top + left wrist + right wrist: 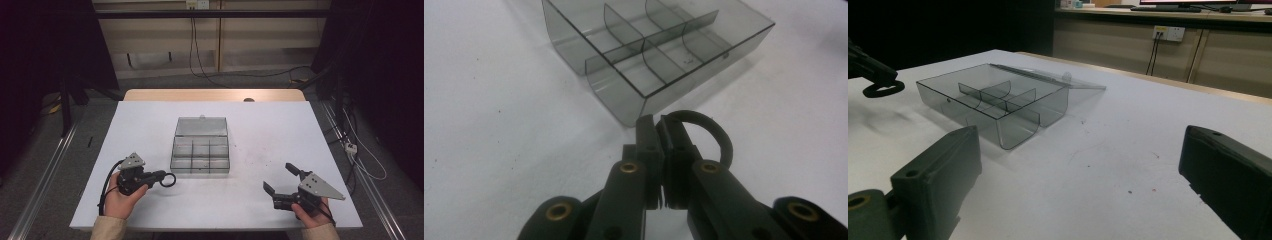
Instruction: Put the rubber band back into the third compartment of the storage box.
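- Your left gripper (659, 131) is clenched on a black ring (716, 137), held just off the near left corner of the organiser box (200, 150).
- Your right gripper (283, 179) rests near the box's right, jaws spread, holding nothing.
- Judging by the bare compartments and the lid laid back, the ring hasn't yet been dropped in.

Black ring (719, 137) upright, pinched just beside the clear divided box (659, 47)
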Demonstrator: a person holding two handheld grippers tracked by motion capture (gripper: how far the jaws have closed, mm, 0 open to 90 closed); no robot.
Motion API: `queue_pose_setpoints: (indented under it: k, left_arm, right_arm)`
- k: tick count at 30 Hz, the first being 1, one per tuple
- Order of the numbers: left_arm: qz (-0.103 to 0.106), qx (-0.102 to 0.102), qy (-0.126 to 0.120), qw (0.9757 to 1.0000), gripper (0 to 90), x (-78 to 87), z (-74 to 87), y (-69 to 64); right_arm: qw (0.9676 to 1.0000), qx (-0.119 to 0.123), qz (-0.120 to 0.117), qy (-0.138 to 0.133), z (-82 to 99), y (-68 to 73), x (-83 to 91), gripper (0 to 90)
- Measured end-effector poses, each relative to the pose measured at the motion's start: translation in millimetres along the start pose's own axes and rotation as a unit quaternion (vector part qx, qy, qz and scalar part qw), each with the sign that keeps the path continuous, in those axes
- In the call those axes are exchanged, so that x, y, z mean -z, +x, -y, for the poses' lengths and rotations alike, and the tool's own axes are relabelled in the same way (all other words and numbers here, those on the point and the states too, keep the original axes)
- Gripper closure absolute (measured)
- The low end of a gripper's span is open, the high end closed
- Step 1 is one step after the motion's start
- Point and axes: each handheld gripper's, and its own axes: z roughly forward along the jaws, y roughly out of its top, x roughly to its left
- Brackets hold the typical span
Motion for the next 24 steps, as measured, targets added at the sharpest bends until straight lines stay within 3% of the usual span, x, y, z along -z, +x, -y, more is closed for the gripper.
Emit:
queue_pose_setpoints:
  k: [11, 24]
  left_arm:
    - [0.005, 0.003, 0.000, 1.0000, 87.9, 2.7, -10.0, -3.1]
    - [0.006, -0.012, 0.003, 0.9999, 87.9, -1.3, -38.2, -7.2]
  right_arm:
    - [1.0000, 0.003, -0.001, 0.000, 0.4, 0.3, -1.2, 3.7]
    - [1.0000, 0.000, -0.003, 0.000, 0.6, -0.1, -1.6, 3.8]
